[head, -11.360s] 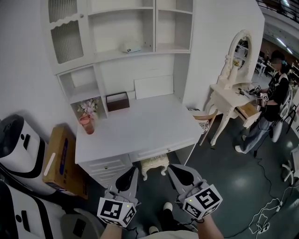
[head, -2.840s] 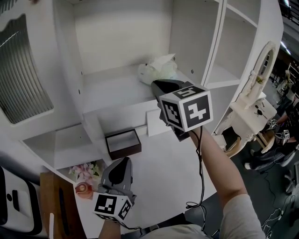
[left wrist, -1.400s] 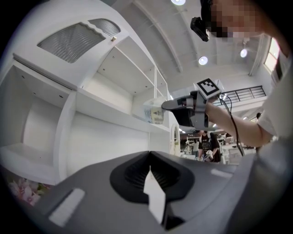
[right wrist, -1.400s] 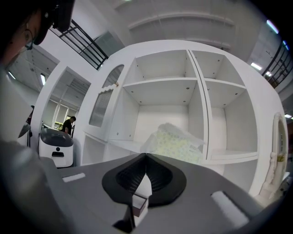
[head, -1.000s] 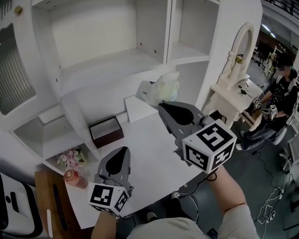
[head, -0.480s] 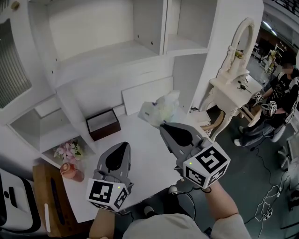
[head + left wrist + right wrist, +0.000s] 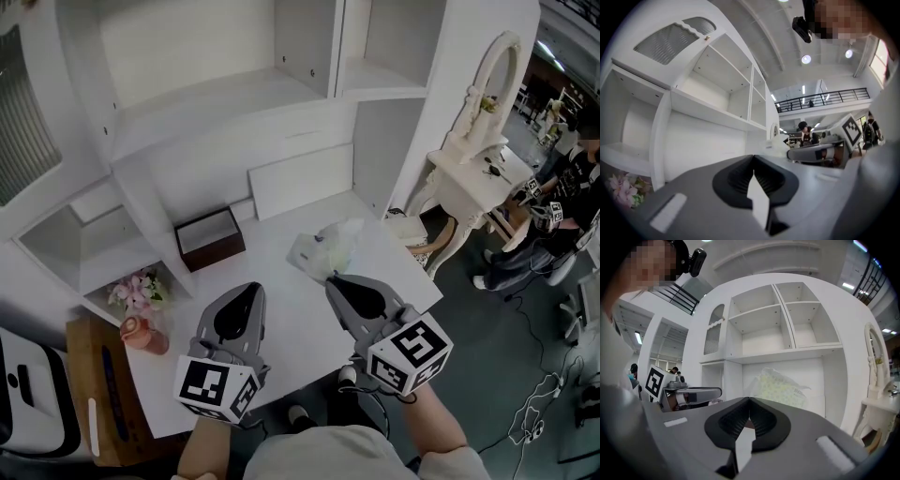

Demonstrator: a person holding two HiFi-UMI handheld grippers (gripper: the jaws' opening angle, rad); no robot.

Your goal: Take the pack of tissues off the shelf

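Over the desk (image 7: 272, 234), the right gripper (image 7: 332, 278) pinches the tissue pack (image 7: 323, 251) by its near edge.

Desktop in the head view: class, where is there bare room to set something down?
Bare: the desktop between the brown box and the pack of tissues; the strip before the leaning white board; the wide upper shelf. Crowded: the left end by the flowers and pink pot, and the front edge by the left tongs and right tongs.

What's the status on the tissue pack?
Right gripper shut on tissue pack, off the shelf, over the desk. Left gripper shut, empty. Nothing in the way.
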